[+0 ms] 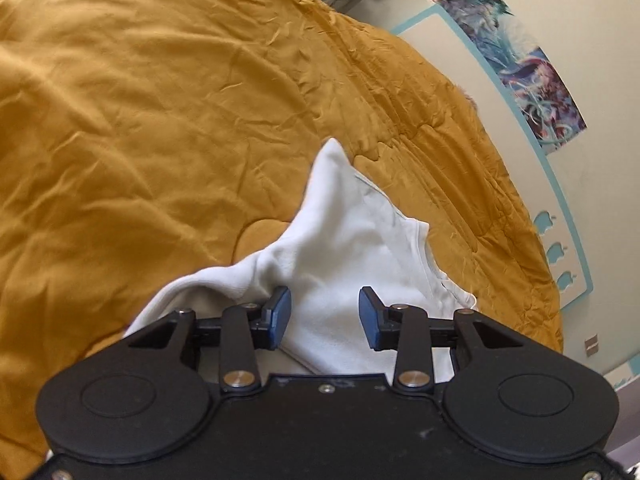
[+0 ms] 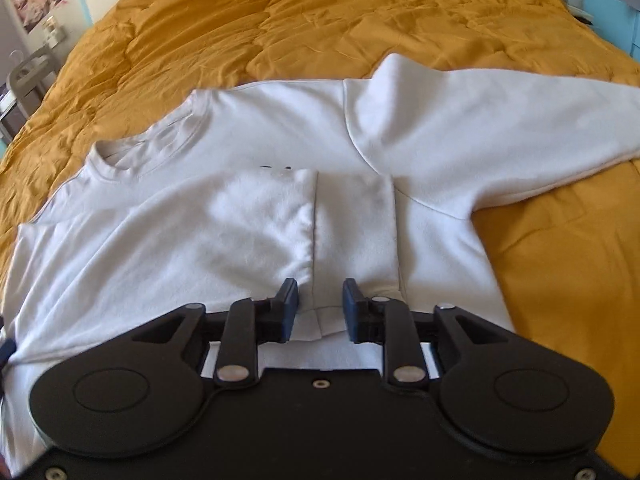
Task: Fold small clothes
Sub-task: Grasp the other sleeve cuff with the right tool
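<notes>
Folding is partway through, by my reading: one sleeve of the white sweatshirt (image 2: pixel 224 216) already lies across the chest with its cuff (image 2: pixel 352 224) pointing toward the camera, while the other sleeve (image 2: pixel 480 128) is spread out flat to the right on the mustard bedspread (image 2: pixel 280 20).

Left gripper (image 1: pixel 325 312) hangs over a rumpled, raised part of the same garment; its fingers (image 1: pixel 280 312) are spread wide, with cloth below them but nothing pinched. Right gripper (image 2: pixel 320 308) sits just above the folded cuff, its fingers parted more narrowly and gripping nothing.

Next, I judge, the outstretched sleeve needs taking near its end and carrying across the chest to match the first, then the body folding in half.

The left wrist view shows only a bunched peak of cloth, plus the wall with its poster (image 1: pixel 520 60). The right wrist view alone shows the neckline (image 2: pixel 140 148), both sleeves and the overall layout.
</notes>
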A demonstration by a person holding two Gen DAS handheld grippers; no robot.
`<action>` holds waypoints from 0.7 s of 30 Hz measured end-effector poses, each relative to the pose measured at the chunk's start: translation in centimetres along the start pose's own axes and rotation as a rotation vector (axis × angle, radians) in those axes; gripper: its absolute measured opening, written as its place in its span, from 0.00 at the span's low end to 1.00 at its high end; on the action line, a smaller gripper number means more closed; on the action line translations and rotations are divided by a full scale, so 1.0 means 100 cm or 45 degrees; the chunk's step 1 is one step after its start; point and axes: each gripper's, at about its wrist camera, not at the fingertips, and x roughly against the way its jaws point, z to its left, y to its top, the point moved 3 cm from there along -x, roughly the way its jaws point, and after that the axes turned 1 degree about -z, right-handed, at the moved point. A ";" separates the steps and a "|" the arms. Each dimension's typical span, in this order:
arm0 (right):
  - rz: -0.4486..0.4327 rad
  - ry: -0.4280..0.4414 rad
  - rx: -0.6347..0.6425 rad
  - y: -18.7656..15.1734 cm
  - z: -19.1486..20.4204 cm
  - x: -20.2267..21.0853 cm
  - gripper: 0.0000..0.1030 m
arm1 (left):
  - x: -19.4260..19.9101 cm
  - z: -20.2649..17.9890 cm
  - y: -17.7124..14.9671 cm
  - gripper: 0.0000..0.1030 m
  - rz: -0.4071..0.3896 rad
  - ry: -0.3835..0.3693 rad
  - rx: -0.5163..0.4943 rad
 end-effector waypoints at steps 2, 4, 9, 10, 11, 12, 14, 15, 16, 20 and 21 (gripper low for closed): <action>-0.084 -0.020 0.031 0.009 -0.012 0.022 0.46 | 0.005 -0.013 -0.002 0.39 -0.014 -0.039 -0.069; -0.196 -0.004 -0.007 0.021 -0.045 0.046 0.49 | 0.008 -0.029 -0.006 0.41 -0.007 -0.127 -0.134; -0.307 -0.026 -0.528 0.048 -0.187 0.089 0.49 | 0.000 -0.065 -0.033 0.47 0.174 -0.424 -0.202; -0.340 -0.026 -0.644 0.048 -0.217 0.095 0.46 | -0.001 -0.069 -0.040 0.47 0.202 -0.448 -0.215; -0.373 -0.036 -0.743 0.049 -0.246 0.099 0.37 | -0.003 -0.073 -0.050 0.47 0.238 -0.470 -0.232; -0.384 -0.065 -0.807 0.051 -0.270 0.101 0.36 | -0.004 -0.076 -0.058 0.47 0.272 -0.489 -0.245; -0.403 -0.099 -0.928 0.052 -0.313 0.101 0.36 | -0.008 -0.081 -0.072 0.48 0.332 -0.513 -0.274; -0.434 -0.124 -0.985 0.050 -0.332 0.100 0.36 | -0.011 -0.083 -0.078 0.48 0.361 -0.511 -0.292; -0.463 -0.143 -1.029 0.049 -0.347 0.098 0.36 | -0.013 -0.084 -0.082 0.48 0.382 -0.506 -0.307; -0.523 -0.154 -1.125 0.048 -0.387 0.083 0.36 | -0.019 -0.085 -0.101 0.49 0.429 -0.459 -0.379; -0.537 -0.147 -1.137 0.049 -0.392 0.079 0.36 | -0.020 -0.084 -0.103 0.49 0.438 -0.447 -0.387</action>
